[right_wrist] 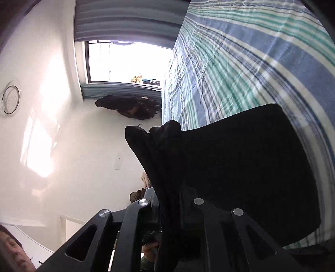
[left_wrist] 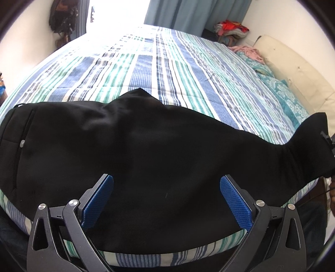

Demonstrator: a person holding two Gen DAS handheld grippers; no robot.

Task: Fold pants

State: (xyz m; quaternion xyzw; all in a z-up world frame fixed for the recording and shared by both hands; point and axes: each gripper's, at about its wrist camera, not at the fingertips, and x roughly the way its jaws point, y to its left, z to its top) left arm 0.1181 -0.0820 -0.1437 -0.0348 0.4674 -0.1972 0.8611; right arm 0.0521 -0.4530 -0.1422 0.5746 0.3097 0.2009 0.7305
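Black pants (left_wrist: pixel 146 150) lie across the near edge of the striped bed (left_wrist: pixel 167 69), waistband and pocket to the left. My left gripper (left_wrist: pixel 166 180) hovers open above the middle of the pants, blue pads (left_wrist: pixel 98 200) wide apart with nothing pinched. At the far right the leg end is lifted off the bed, where part of my right gripper (left_wrist: pixel 328 142) shows. In the right wrist view, which is turned sideways, my right gripper (right_wrist: pixel 167 188) is shut on the bunched leg end of the pants (right_wrist: pixel 240 167); fabric hides its fingertips.
Teal pillows (left_wrist: pixel 278 87) and a cream headboard (left_wrist: pixel 293 62) line the bed's right side. A pile of clothes (left_wrist: pixel 230 29) sits in the far corner by the curtain (left_wrist: pixel 194 12). Dark bags (right_wrist: pixel 129 106) hang under the window (right_wrist: pixel 125 60). A person's hand (left_wrist: pixel 331 194) is at the right edge.
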